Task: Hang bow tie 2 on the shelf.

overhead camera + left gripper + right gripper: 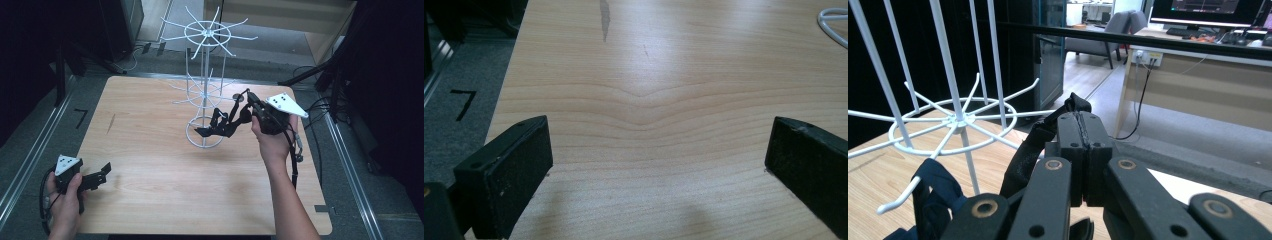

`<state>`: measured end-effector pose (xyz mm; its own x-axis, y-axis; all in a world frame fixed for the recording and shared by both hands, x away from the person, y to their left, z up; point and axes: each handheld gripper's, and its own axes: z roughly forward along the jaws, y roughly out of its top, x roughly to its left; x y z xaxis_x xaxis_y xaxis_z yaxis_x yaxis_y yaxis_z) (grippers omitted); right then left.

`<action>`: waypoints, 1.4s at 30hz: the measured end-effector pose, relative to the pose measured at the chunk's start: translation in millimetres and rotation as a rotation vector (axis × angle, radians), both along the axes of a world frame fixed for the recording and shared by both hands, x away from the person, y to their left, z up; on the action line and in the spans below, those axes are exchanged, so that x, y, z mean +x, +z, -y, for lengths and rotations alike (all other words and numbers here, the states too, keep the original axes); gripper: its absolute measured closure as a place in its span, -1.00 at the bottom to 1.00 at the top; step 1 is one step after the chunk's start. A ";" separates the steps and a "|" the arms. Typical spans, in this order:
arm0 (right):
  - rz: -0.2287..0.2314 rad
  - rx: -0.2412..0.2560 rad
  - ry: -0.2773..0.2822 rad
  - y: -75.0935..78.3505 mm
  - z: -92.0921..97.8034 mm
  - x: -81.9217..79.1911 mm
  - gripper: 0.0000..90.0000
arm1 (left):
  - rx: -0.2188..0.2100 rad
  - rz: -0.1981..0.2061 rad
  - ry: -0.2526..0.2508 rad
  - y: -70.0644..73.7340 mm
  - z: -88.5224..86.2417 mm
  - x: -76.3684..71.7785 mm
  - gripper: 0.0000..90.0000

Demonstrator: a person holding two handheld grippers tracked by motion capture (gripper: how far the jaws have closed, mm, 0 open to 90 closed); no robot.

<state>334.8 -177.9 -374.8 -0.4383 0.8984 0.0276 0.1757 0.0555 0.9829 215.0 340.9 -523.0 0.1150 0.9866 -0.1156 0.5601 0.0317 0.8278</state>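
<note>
A white wire hook rack (205, 75) stands at the back middle of the wooden table (150, 190). My right gripper (246, 100) is just right of the rack's lower tier, raised off the table, shut on a black strap item (222, 125) that hangs down toward the rack's base ring. In the right gripper view the gripper (1080, 145) pinches the black strap (1023, 160), with the rack's lower hook ring (955, 120) to its left and a dark loop (935, 195) below. My left gripper (102, 172) rests at the table's front left, open (659, 165) over bare wood.
The rack's base ring edge (834, 22) shows at the far right of the left gripper view. A black mark (463, 102) lies on the grey floor left of the table. Cables (320, 107) run beside the table's right edge. A desk (1208, 90) stands beyond.
</note>
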 end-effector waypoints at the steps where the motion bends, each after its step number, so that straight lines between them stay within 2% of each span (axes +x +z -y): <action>1: -0.010 0.001 0.004 -0.4 -0.5 1.8 1.00 | 0.001 0.000 0.000 0.0 -0.1 0.0 -1.00; 13: -0.089 0.019 0.013 -15.2 -5.0 20.0 1.00 | 0.001 -0.001 -0.002 0.0 -0.1 0.0 -1.00; 17: -0.115 0.019 0.013 -23.1 -6.1 23.8 1.00 | -0.001 -0.001 -0.003 0.0 -0.2 0.1 -1.00; 20: -0.140 0.038 0.012 -33.0 -5.9 28.4 1.00 | -0.001 -0.001 -0.003 0.0 -0.2 0.1 -1.00; 25: -0.153 0.041 0.017 -42.0 -10.8 31.1 1.00 | -0.002 -0.001 -0.003 -0.2 -0.1 0.3 -1.00; 42: -0.166 0.089 0.047 -51.2 -37.6 38.3 1.00 | 0.004 -0.005 -0.007 0.3 0.1 -0.1 -1.00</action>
<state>373.1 -140.3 -426.0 -0.4622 0.8681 0.1810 0.3349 -0.0181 0.9421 214.9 340.8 -522.7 0.1213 0.9863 -0.1118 0.5648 0.0241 0.8249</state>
